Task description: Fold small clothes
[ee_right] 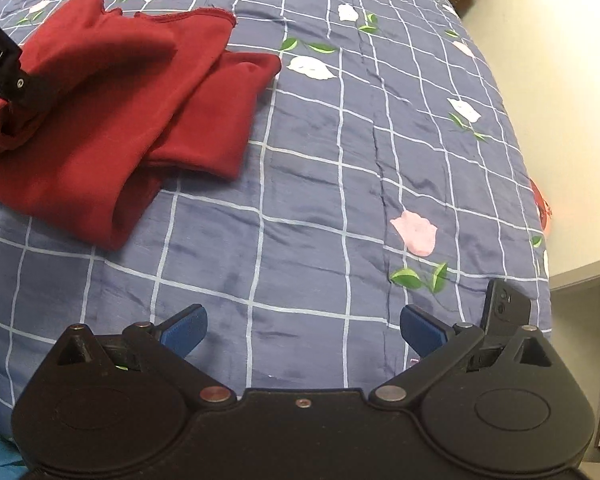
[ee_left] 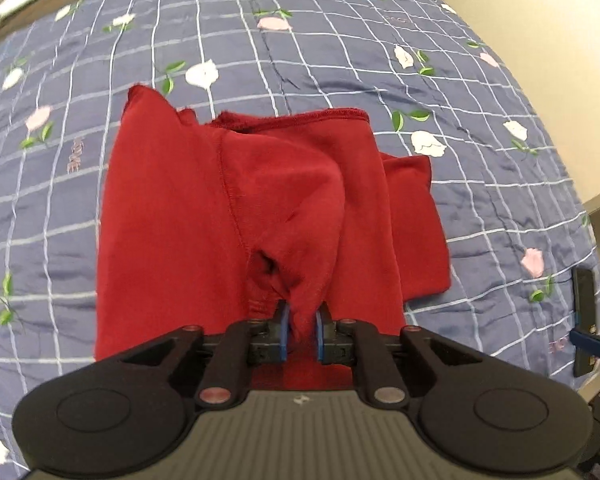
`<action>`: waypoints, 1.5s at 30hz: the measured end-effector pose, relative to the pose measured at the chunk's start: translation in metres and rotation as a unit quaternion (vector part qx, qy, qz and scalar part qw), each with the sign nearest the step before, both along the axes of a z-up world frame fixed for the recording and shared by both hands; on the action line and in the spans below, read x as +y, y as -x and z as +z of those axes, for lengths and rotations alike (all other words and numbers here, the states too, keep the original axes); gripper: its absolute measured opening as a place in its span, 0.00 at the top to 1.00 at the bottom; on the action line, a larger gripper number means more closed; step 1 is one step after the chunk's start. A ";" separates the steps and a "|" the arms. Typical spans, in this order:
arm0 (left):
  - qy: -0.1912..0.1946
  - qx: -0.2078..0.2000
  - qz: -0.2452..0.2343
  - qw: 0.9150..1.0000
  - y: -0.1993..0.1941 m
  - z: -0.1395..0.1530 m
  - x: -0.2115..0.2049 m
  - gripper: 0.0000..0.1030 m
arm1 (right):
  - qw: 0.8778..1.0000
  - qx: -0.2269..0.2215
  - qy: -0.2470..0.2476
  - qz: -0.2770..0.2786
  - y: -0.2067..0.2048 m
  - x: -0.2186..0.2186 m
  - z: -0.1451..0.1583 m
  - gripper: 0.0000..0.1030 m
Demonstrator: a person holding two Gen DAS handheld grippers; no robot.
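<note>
My left gripper [ee_left: 302, 334] is pinching a bunched fold of the red garment [ee_left: 260, 200] on the bed [ee_left: 480, 184], right gripper [ee_right: 304, 330] spread and idle beside it; I should lift evenly to avoid dragging layers.

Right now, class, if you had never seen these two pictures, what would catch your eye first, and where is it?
The dark red garment stands out, lying rumpled and partly folded in the middle of the blue checked bedspread with its white and pink flowers. The left gripper is shut on a bunched fold at its near edge. The right gripper is open over bare bedspread to the garment's right, with a dark phone just beyond its right finger.
</note>
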State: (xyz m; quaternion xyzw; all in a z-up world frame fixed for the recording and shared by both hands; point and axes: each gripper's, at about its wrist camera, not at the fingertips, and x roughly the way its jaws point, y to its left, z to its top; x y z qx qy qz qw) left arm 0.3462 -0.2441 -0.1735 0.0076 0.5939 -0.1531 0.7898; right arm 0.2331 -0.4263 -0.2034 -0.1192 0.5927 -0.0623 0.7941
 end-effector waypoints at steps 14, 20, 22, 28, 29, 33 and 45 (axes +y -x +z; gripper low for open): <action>0.028 -0.005 0.054 0.998 0.022 0.015 0.034 0.14 | 0.999 0.011 -0.034 0.024 -0.017 0.012 -0.006 0.01; -0.013 -0.042 0.122 0.992 0.029 0.020 0.069 0.04 | 0.995 -0.008 -0.095 -0.002 -0.039 0.013 0.008 0.01; -0.018 -0.041 0.149 0.988 0.028 0.018 0.083 0.04 | 0.991 -0.023 -0.130 -0.020 -0.051 0.012 0.016 0.01; -0.041 -0.015 0.232 0.972 0.022 0.010 0.120 0.04 | 0.950 -0.041 -0.304 -0.061 -0.099 0.016 0.027 0.01; -0.048 -0.014 0.240 0.969 0.020 0.010 0.123 0.04 | 0.945 -0.037 -0.319 -0.063 -0.106 0.020 0.025 0.01; -0.104 0.005 0.248 0.963 0.011 0.003 0.124 0.04 | 0.932 -0.026 -0.356 -0.070 -0.132 0.035 0.010 0.06; -0.131 0.022 0.212 0.968 -0.011 -0.017 0.110 0.04 | 0.904 -0.004 -0.376 -0.203 -0.162 0.035 -0.029 0.64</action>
